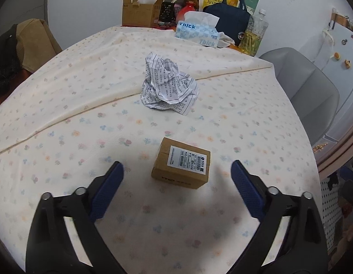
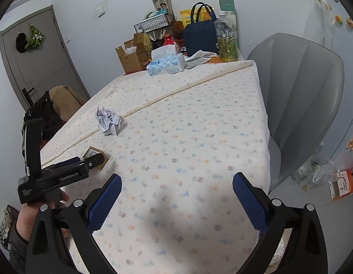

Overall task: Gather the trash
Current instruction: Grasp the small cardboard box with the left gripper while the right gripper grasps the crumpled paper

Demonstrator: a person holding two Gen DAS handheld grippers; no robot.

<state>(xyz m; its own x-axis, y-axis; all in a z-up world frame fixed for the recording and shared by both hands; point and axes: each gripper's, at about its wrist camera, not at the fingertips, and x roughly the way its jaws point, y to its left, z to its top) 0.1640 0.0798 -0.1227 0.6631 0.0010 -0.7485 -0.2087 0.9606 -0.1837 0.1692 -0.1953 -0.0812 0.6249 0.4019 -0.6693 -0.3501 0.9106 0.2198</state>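
A small brown cardboard box (image 1: 182,163) with a white shipping label lies on the floral tablecloth (image 1: 62,118), just ahead of and between my open left gripper's (image 1: 176,171) blue-padded fingers. A crumpled ball of printed paper (image 1: 168,84) lies farther back on the table. In the right wrist view the box (image 2: 95,156) and the paper ball (image 2: 108,121) lie at the left, and the left gripper (image 2: 81,163) hovers by the box. My right gripper (image 2: 176,182) is open and empty over the tablecloth (image 2: 199,125) near the front edge.
At the table's far end stand an open carton (image 1: 140,11), a tissue box (image 1: 198,33), a navy bag (image 1: 230,19) and a bottle (image 1: 255,34). A grey chair (image 2: 302,96) stands right of the table. A plastic bag (image 2: 313,173) lies on the floor.
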